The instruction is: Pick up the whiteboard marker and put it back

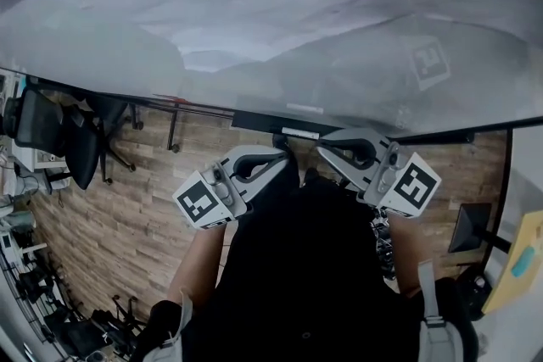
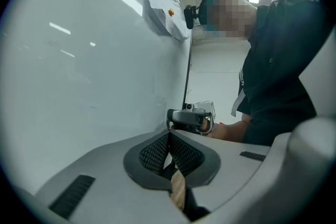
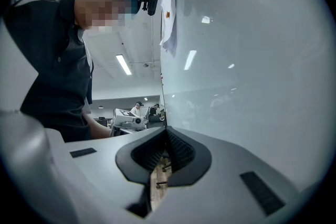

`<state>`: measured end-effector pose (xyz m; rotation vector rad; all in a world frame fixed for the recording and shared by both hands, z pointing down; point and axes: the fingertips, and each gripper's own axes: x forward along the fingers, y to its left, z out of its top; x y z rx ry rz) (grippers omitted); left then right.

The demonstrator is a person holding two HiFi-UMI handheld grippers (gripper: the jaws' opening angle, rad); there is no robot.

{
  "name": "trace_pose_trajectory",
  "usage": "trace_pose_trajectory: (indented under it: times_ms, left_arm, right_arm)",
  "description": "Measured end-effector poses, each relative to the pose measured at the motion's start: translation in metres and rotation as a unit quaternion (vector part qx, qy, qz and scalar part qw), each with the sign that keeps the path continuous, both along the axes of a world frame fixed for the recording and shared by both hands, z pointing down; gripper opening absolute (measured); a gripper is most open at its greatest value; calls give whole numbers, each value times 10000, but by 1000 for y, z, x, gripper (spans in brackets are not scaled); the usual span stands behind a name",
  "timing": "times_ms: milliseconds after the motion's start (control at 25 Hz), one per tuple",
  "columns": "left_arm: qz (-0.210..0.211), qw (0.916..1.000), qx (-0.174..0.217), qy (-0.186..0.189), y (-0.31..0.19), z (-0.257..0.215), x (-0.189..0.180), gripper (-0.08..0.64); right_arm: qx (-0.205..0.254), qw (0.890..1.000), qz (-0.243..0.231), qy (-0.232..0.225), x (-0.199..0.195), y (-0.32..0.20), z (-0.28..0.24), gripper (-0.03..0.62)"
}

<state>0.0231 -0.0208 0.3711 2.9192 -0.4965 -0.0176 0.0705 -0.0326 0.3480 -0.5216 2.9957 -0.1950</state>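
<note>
Whiteboard (image 1: 254, 4), left gripper (image 2: 169, 152), right gripper (image 3: 165, 153) near it, jaws together

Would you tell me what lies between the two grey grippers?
In the head view, the person's black top fills the gap between the grey left gripper and the grey right gripper.

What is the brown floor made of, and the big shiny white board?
Brown plank floor: looks like wood or wood-look laminate, matt; plank seams and grain show. Big white board: smooth glossy panel, maybe coated metal; it mirrors ceiling lights.
</note>
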Motion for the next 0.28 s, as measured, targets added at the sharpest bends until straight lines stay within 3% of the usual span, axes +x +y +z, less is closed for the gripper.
trace_pose_trajectory:
  times_ms: [280]
  left_arm:
    - [-396,9984,1,-393,-2,-1,-10,12]
  right_arm:
    - [-119,9991,191,368,7,1,16,18]
